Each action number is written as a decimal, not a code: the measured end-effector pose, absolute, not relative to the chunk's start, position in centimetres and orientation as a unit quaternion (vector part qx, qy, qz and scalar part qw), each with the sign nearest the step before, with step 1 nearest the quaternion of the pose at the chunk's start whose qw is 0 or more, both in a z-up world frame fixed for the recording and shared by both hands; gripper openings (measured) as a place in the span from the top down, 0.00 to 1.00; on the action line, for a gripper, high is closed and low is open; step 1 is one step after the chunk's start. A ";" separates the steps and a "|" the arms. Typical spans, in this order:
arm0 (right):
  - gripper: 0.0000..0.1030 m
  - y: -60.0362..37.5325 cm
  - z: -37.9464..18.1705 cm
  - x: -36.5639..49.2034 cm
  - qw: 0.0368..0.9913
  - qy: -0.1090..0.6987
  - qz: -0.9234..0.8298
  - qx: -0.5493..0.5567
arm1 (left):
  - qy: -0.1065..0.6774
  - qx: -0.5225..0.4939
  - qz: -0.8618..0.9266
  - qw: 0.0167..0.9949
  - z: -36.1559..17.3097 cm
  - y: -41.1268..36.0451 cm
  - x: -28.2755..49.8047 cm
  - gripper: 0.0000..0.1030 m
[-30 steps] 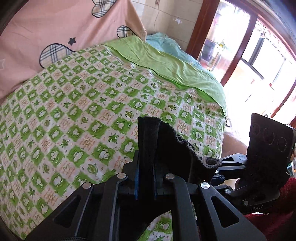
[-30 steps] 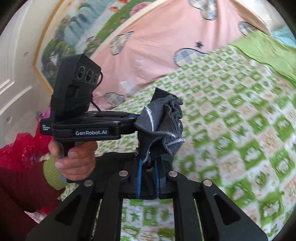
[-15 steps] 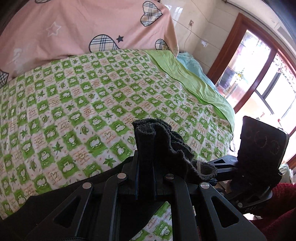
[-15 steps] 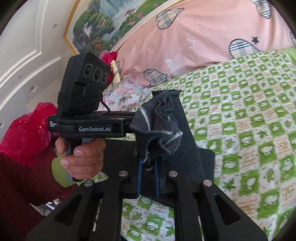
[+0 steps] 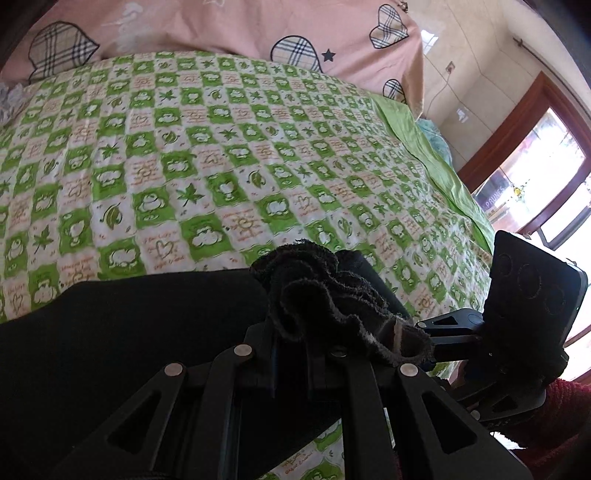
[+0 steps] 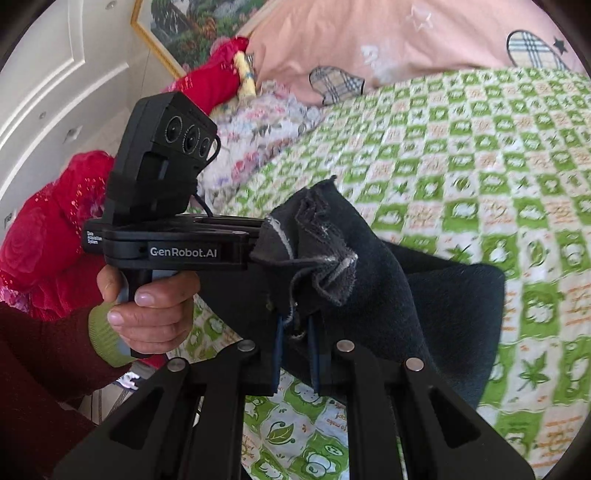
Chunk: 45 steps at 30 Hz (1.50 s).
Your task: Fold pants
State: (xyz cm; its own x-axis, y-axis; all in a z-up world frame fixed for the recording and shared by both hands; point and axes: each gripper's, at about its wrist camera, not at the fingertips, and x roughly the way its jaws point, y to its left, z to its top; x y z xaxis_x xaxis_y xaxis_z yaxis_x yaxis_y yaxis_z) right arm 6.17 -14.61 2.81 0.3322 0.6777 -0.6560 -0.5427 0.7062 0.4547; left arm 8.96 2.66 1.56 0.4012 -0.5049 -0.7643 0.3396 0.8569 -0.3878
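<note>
The black pants (image 5: 129,332) spread over the near part of the green checkered bedspread (image 5: 221,147). My left gripper (image 5: 291,332) is shut on a bunched edge of the pants (image 5: 332,295), held above the bed. My right gripper (image 6: 295,325) is shut on another bunched edge of the pants (image 6: 314,251); the rest of the cloth (image 6: 443,295) hangs to the right over the bed. The two grippers are close together: the right gripper's body (image 5: 524,314) shows at the right of the left wrist view, the left gripper's body (image 6: 166,221) at the left of the right wrist view.
A pink quilt with plaid hearts (image 5: 221,26) lies at the head of the bed. A light green sheet (image 5: 424,147) runs along the far side, by a window door (image 5: 535,184). Red and floral bedding (image 6: 240,92) is piled at the bed's left.
Both grippers have swung and lowered toward the bed with the pants. More black cloth now lies spread on the bedspread below them.
</note>
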 end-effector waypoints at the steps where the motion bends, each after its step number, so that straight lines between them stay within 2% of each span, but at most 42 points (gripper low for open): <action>1: 0.87 -14.4 2.5 6.2 0.810 0.443 0.376 0.075 | 0.487 -0.089 -0.249 0.832 1.2 3.0 8.9 0.91; 5: 0.87 -13.7 1.7 6.3 0.805 0.453 0.377 0.068 | 0.494 -0.103 -0.234 0.831 0.2 4.4 8.3 0.92; 11: 0.82 -12.8 1.1 6.1 0.799 0.467 0.375 0.054 | 0.498 -0.117 -0.210 0.833 -0.5 5.8 7.6 0.92; 14: 0.75 -12.4 0.9 6.2 0.794 0.473 0.377 0.053 | 0.502 -0.133 -0.195 0.832 -0.9 6.8 7.0 0.91; 16: 0.63 -12.0 0.8 6.1 0.790 0.476 0.383 0.053 | 0.504 -0.145 -0.183 0.832 -1.1 7.6 6.5 0.88; 19: 0.58 -11.5 0.9 5.7 0.787 0.476 0.391 0.047 | 0.503 -0.152 -0.155 0.837 -1.0 8.6 5.6 0.88; 22: 0.57 -11.3 1.1 5.6 0.781 0.478 0.399 0.057 | 0.498 -0.146 -0.107 0.848 -0.6 9.6 4.4 0.79; 23: 0.57 -11.2 1.2 5.5 0.780 0.477 0.402 0.060 | 0.495 -0.147 -0.088 0.852 -0.4 10.0 3.9 0.69; 24: 0.57 -11.1 1.5 5.4 0.781 0.473 0.404 0.060 | 0.492 -0.147 -0.073 0.855 -0.1 10.3 3.4 0.65; 29: 0.57 -10.2 3.0 5.5 0.791 0.455 0.407 0.047 | 0.487 -0.159 0.021 0.859 0.6 12.9 0.9 0.59; 32: 0.57 -9.4 3.4 5.9 0.793 0.450 0.410 0.036 | 0.483 -0.163 0.079 0.857 1.0 14.2 -0.5 0.48; 42: 0.56 -5.8 3.6 7.2 0.780 0.453 0.432 0.011 | 0.454 -0.158 0.208 0.852 2.0 18.6 -5.1 0.43; 45: 0.53 -4.4 3.4 7.6 0.773 0.456 0.441 -0.001 | 0.456 -0.165 0.222 0.846 1.6 19.8 -5.4 0.41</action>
